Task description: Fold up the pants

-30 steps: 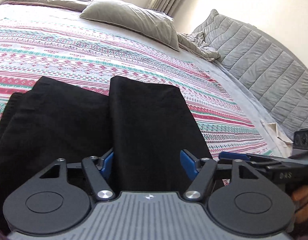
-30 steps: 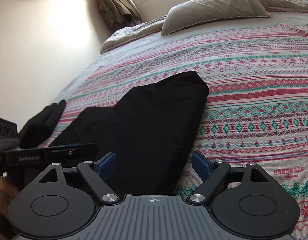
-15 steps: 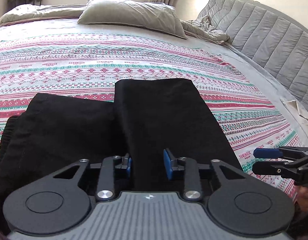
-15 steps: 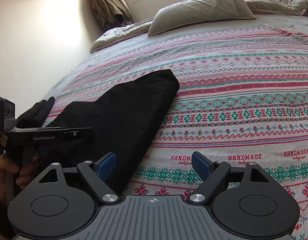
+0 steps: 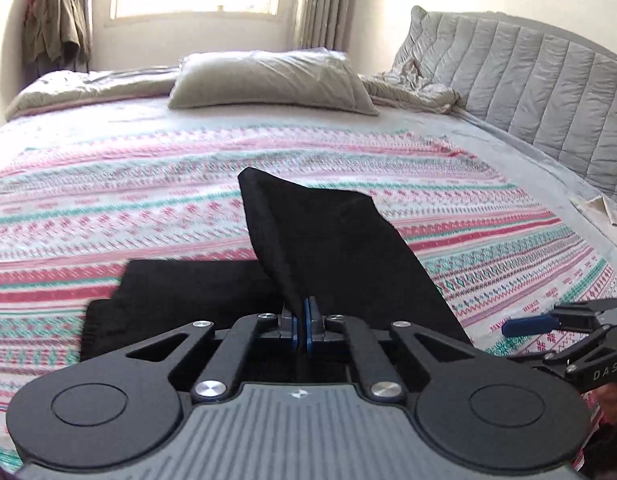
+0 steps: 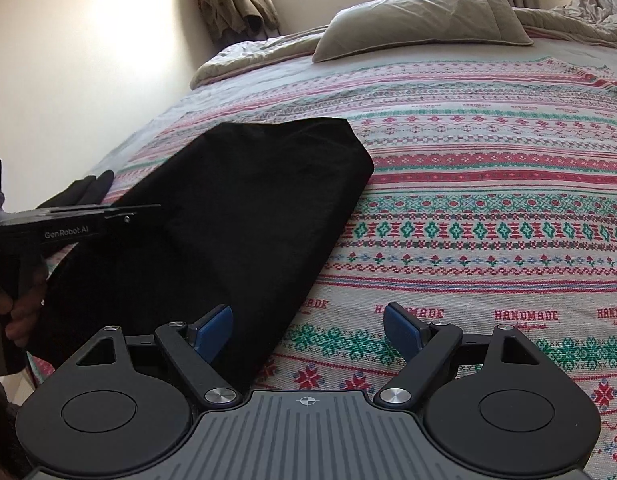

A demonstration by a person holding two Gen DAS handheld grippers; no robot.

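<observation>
Across the patterned bedspread [image 5: 148, 208], black pants [image 5: 328, 240] tent upward, pinched by left gripper [image 5: 304, 326]; right gripper [image 6: 308, 332] jaws gape.

bedspread [image 6: 508, 240]: "HANDMADE" | left hand-held gripper [image 6: 84, 220]: "GenRobot.AI" | right hand-held gripper [image 5: 548, 326]: "DAS"

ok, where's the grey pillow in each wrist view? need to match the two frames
Left wrist: the grey pillow lies top centre, below the window, at the far edge of the bed.
Right wrist: the grey pillow lies upper right of centre, again at the bed's far edge.
Shared landmark: the black pants on the striped bedspread, centre in the left view, left of centre in the right view.
</observation>
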